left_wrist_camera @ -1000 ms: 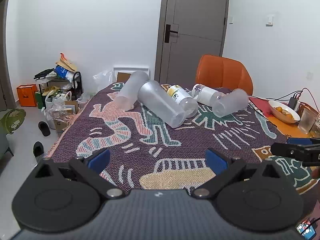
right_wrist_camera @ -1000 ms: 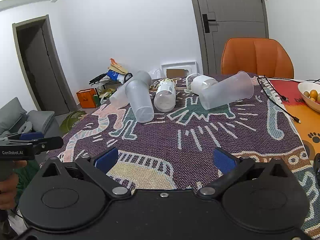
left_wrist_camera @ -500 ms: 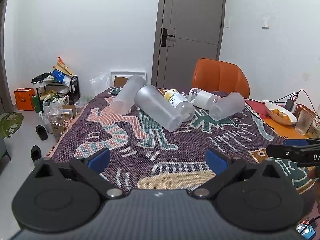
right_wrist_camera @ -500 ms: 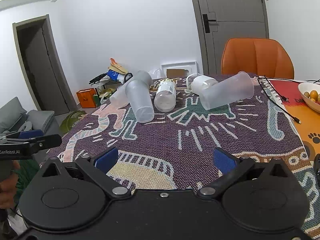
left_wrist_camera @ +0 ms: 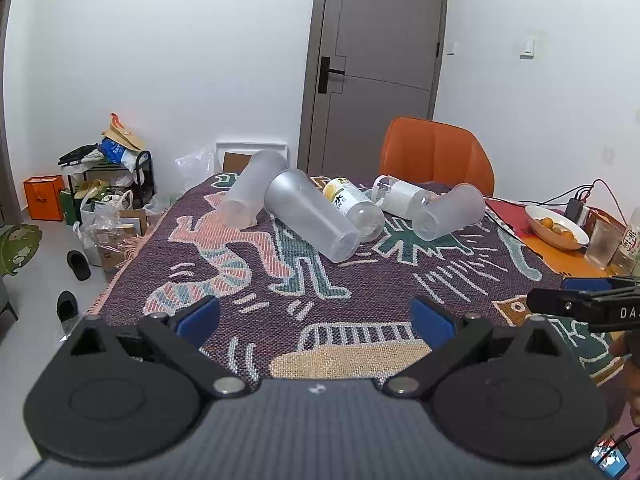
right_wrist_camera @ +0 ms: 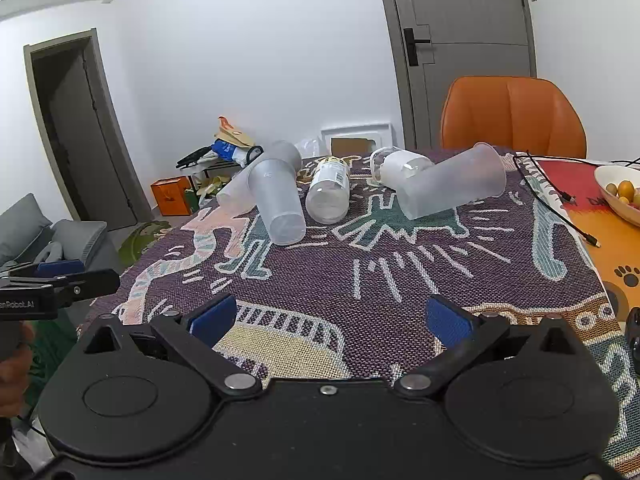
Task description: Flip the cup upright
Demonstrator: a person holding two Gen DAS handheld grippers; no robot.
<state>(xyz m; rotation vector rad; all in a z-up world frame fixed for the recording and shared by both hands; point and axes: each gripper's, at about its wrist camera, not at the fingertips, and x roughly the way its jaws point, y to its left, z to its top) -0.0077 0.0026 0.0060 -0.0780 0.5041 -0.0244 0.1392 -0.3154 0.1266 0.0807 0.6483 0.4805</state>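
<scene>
Three frosted plastic cups lie on their sides on the patterned cloth at the far end of the table: a middle cup (left_wrist_camera: 312, 216) (right_wrist_camera: 276, 204), a left cup (left_wrist_camera: 250, 188) (right_wrist_camera: 240, 188) partly behind it, and a right cup (left_wrist_camera: 448, 212) (right_wrist_camera: 452, 188). Two clear bottles (left_wrist_camera: 356, 208) (left_wrist_camera: 400, 196) lie between them. My left gripper (left_wrist_camera: 316, 316) is open and empty, well short of the cups. My right gripper (right_wrist_camera: 330, 316) is open and empty, also short of them.
An orange chair (left_wrist_camera: 436, 156) stands behind the table. A bowl of fruit (left_wrist_camera: 556, 232), a glass (left_wrist_camera: 604, 244), cables and a charger sit on the right side. Bags and boxes (left_wrist_camera: 100, 200) clutter the floor at left.
The left gripper's view has tilted up slightly, so the cups sit lower in frame. The right gripper has barely moved. Both stay open.
</scene>
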